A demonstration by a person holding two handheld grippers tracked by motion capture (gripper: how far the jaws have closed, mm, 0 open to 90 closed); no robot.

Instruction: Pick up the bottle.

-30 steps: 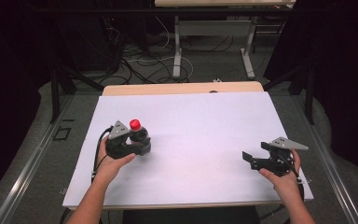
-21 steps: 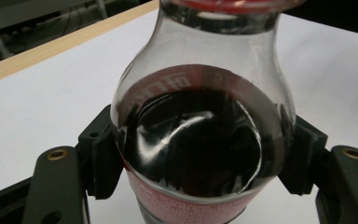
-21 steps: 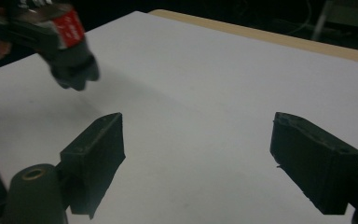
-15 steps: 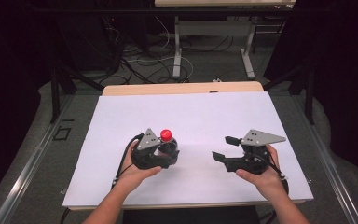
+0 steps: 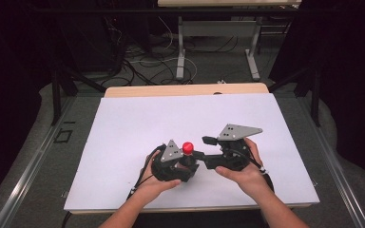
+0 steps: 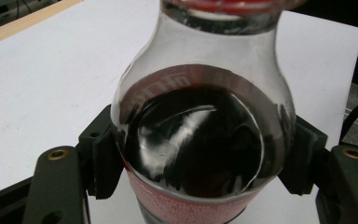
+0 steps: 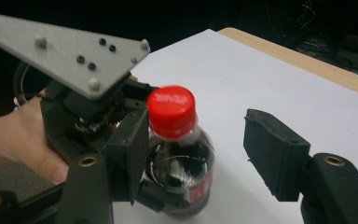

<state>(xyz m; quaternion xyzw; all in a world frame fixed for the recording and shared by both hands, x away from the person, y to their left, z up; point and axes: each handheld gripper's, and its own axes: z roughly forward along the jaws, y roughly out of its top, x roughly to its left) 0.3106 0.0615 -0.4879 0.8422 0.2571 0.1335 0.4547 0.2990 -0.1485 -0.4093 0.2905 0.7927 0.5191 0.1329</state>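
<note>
A small cola bottle (image 5: 187, 148) with a red cap (image 7: 171, 111) and dark liquid stands upright near the table's front middle. My left gripper (image 5: 186, 164) is shut on the bottle (image 6: 200, 140) around its body, with a pad pressing on each side. My right gripper (image 5: 204, 153) comes at it from the right, level with the cap. In the right gripper view its own gripper (image 7: 200, 144) has the cap between its jaws. Those jaws have just been closing. One pad sits close beside the cap, and the other pad (image 7: 270, 158) stands well apart from it.
A white sheet (image 5: 171, 118) covers the tabletop, and a wooden edge (image 5: 185, 90) shows at the back. Table legs and loose cables (image 5: 180, 52) lie on the floor beyond. The left gripper's grey plate (image 7: 70, 51) and a hand (image 7: 18, 140) sit behind the bottle.
The left gripper has carried the bottle rightward toward the table's middle. The right gripper has moved left and upward to the bottle's cap, and its jaws have narrowed.
</note>
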